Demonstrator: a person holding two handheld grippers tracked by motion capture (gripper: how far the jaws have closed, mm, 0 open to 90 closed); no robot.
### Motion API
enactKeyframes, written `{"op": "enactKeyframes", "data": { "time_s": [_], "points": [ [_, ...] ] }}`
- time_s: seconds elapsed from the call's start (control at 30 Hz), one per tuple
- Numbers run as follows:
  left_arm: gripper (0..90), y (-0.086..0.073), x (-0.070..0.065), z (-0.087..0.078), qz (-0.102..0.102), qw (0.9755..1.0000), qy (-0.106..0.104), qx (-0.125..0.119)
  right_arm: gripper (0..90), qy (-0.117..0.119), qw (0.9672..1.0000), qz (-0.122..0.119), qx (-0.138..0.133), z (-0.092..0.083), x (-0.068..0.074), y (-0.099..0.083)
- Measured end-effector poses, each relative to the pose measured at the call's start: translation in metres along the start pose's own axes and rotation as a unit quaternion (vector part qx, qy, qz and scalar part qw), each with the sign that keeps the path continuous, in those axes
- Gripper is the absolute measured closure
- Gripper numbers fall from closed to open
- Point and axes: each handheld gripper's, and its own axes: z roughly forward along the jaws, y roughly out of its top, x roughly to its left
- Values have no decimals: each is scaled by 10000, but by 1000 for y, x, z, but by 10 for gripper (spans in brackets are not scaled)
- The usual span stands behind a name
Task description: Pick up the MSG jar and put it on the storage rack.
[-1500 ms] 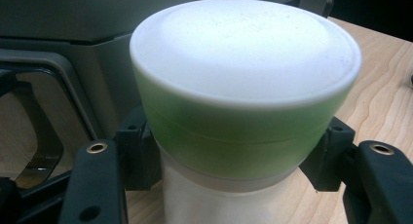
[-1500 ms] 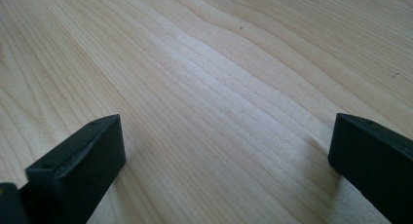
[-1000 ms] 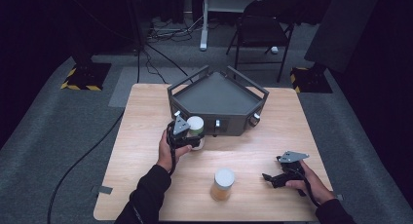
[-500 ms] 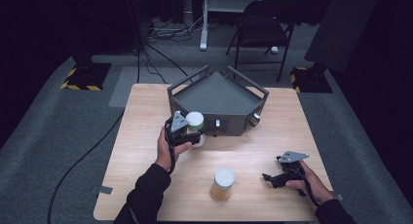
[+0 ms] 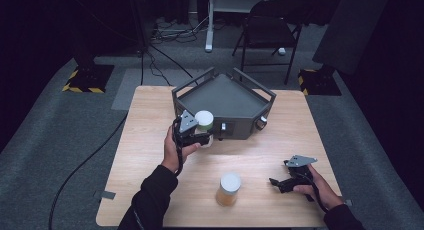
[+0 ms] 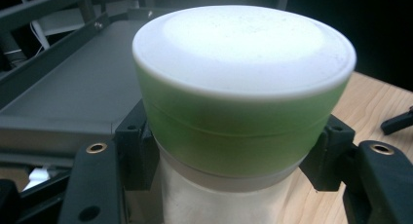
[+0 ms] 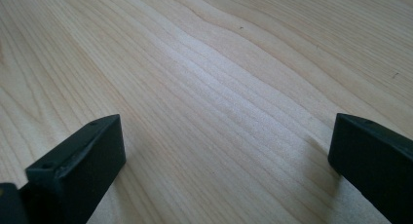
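We see the left gripper (image 5: 200,135) clamped on a jar with a white lid and a green band (image 5: 204,121), held upright just at the near-left front of the dark grey tray (image 5: 225,95) that stands at the far middle of the wooden table (image 5: 150,115). In the left gripper view the jar (image 6: 243,87) sits between the two black jaws, which press its pale body below the green band from either side, with the tray floor (image 6: 63,97) beyond it on the left. Whether the jar's base touches the tabletop or hangs above it we cannot tell from the high view, as the hand (image 5: 175,150) covers that part.

The right gripper (image 5: 285,182) lies low at the near right of the table, well apart from the tray, held in the person's right hand (image 5: 315,187). In the right gripper view its jaws stand wide apart with nothing but bare wood grain (image 7: 219,87) between them.

A second jar, white-lidded with an orange-amber fill (image 5: 229,190), stands upright on the table near the front edge, between the two hands and closer to the right gripper. A dark folding chair (image 5: 270,20) stands on the grey floor beyond the table.
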Motion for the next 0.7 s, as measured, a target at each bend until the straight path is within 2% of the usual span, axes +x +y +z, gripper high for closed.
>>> {"op": "enactKeyframes", "data": {
  "time_s": [0.57,0.7],
  "points": [
    [351,30,1,0,56,9998,-75,-175,0,-1,10000,-1,1,0,0,0],
    [351,36,7,3,-63,9995,-174,-265,0,-1,10000,-1,1,0,0,0]
  ]
}}
